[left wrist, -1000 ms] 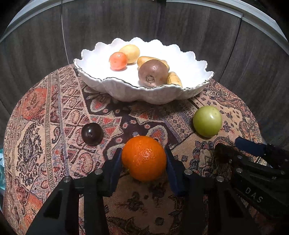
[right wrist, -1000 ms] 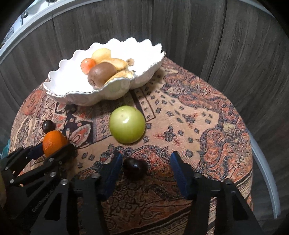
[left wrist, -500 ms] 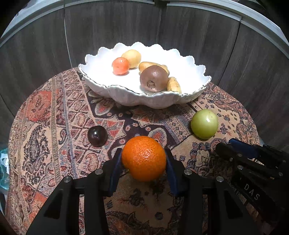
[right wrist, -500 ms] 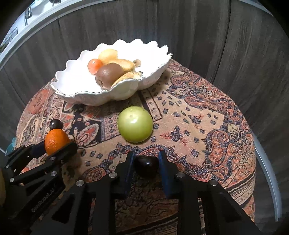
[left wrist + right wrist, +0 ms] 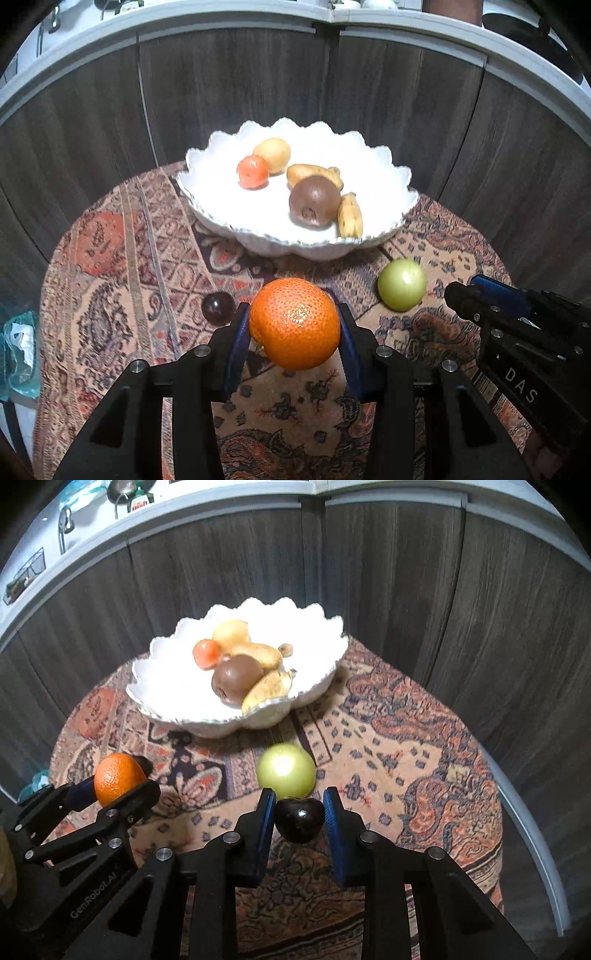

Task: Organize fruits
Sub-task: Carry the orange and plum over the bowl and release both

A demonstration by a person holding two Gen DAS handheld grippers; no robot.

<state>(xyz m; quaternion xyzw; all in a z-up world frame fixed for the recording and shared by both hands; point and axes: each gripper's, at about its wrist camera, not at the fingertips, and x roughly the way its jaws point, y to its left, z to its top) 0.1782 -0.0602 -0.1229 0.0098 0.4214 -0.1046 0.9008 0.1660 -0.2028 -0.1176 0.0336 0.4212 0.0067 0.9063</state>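
Note:
My left gripper (image 5: 293, 325) is shut on an orange (image 5: 294, 323) and holds it above the patterned cloth; the orange also shows in the right wrist view (image 5: 119, 778). My right gripper (image 5: 299, 819) is shut on a dark plum (image 5: 299, 819), lifted off the cloth. A white scalloped bowl (image 5: 391, 229) stands at the back with several fruits in it; it also shows in the right wrist view (image 5: 173, 712). A green apple (image 5: 402, 289) (image 5: 286, 771) and a second dark plum (image 5: 218, 308) lie on the cloth.
The round table is covered by a patterned cloth (image 5: 122, 280) and ringed by dark wood panels (image 5: 229, 99). A light blue bag (image 5: 20, 354) hangs at the left edge. The right gripper's body (image 5: 517, 332) sits at the right of the left view.
Both grippers have risen and pulled back from the bowl. The right gripper closed on the dark plum and lifted it. The orange has stayed gripped and left the cloth.

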